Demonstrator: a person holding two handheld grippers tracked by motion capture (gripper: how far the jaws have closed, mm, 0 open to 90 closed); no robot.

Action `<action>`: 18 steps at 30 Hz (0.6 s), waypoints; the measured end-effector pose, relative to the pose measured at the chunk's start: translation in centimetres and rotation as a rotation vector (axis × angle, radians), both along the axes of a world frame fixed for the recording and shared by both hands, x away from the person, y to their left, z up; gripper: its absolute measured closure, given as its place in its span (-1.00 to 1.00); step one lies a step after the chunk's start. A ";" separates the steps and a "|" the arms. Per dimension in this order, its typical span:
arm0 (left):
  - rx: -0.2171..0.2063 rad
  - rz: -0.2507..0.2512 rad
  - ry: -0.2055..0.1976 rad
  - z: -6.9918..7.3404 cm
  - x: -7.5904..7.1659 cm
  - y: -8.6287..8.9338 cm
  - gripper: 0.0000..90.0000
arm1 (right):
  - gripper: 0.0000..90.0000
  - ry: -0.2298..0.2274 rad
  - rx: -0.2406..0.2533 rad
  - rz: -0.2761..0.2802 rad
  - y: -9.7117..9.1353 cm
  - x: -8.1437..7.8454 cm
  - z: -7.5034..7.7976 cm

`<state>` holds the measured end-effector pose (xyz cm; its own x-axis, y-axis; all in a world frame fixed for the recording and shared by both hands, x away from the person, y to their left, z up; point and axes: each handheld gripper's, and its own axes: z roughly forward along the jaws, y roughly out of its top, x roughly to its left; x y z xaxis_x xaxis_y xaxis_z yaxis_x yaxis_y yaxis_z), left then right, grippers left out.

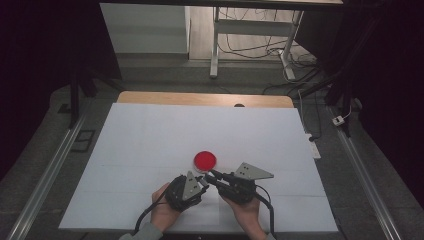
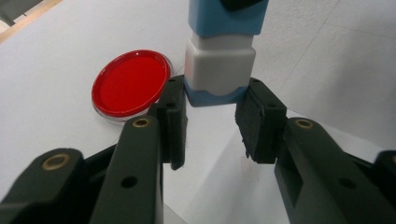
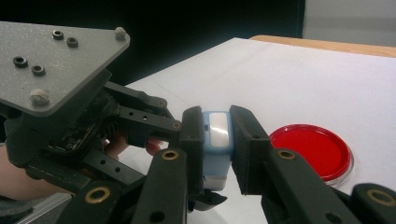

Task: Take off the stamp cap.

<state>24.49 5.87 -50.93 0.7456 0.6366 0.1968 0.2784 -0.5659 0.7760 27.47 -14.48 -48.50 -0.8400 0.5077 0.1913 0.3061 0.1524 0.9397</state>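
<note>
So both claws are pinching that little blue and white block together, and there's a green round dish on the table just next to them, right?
Not quite: the round dish is red, not green, as the left gripper view shows plainly. The rest holds: the right claw is clamped on the blue and white block, the left claw grips its other end, and the dish lies flat on the white table beside them.
</note>
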 end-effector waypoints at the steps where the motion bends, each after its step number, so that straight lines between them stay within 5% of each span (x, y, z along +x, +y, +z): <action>1: 0.000 0.001 0.000 0.0 0.0 0.0 0.41 | 0.68 0.000 -0.001 0.000 0.0 0.0 0.0; 18: 0.013 -0.003 -0.005 0.0 -0.1 -0.1 0.44 | 0.68 0.015 0.007 -0.007 0.0 0.0 -0.1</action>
